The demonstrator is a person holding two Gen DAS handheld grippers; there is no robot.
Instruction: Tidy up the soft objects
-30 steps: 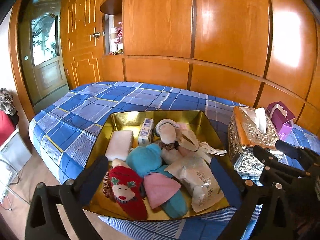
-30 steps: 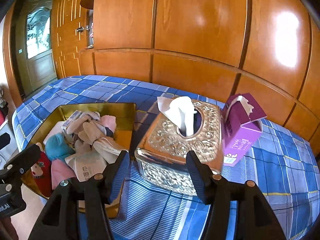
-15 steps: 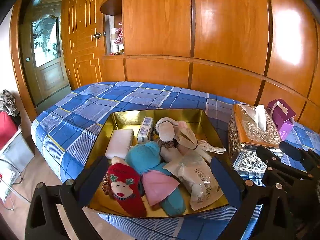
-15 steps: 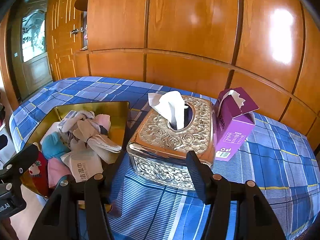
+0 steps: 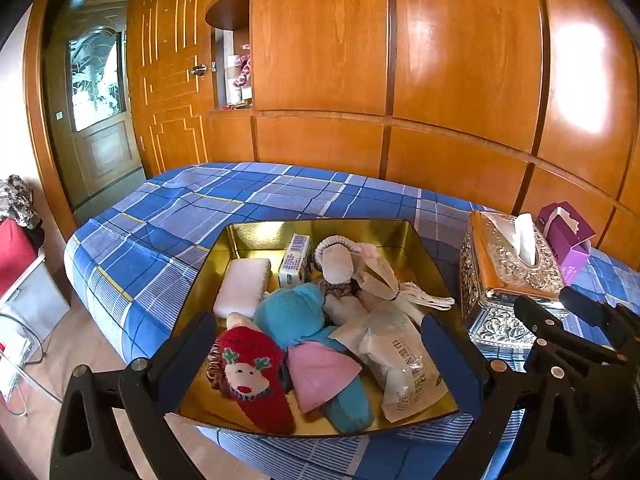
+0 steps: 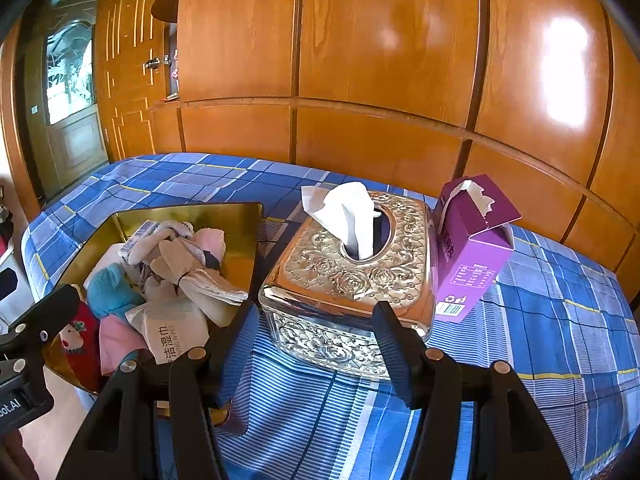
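Observation:
A gold tray (image 5: 316,223) sits on the blue plaid bed, piled with soft things. They include a red reindeer sock (image 5: 250,380), a teal plush piece (image 5: 290,312), a pink cloth (image 5: 320,372), beige socks (image 5: 340,264) and a wipes packet (image 5: 404,364). A white pad (image 5: 242,286) and a small carton (image 5: 295,264) lie at the tray's back. My left gripper (image 5: 316,320) hovers open over the tray's near half, holding nothing. My right gripper (image 6: 314,310) stands open in front of the ornate tissue box (image 6: 352,276), apart from it.
A purple tissue carton (image 6: 468,248) stands right of the ornate box. The tray (image 6: 184,212) lies left of the box in the right wrist view. Wooden wall panels run behind the bed (image 5: 224,196). The floor drops off at the bed's near-left edge, beside a door (image 5: 96,112).

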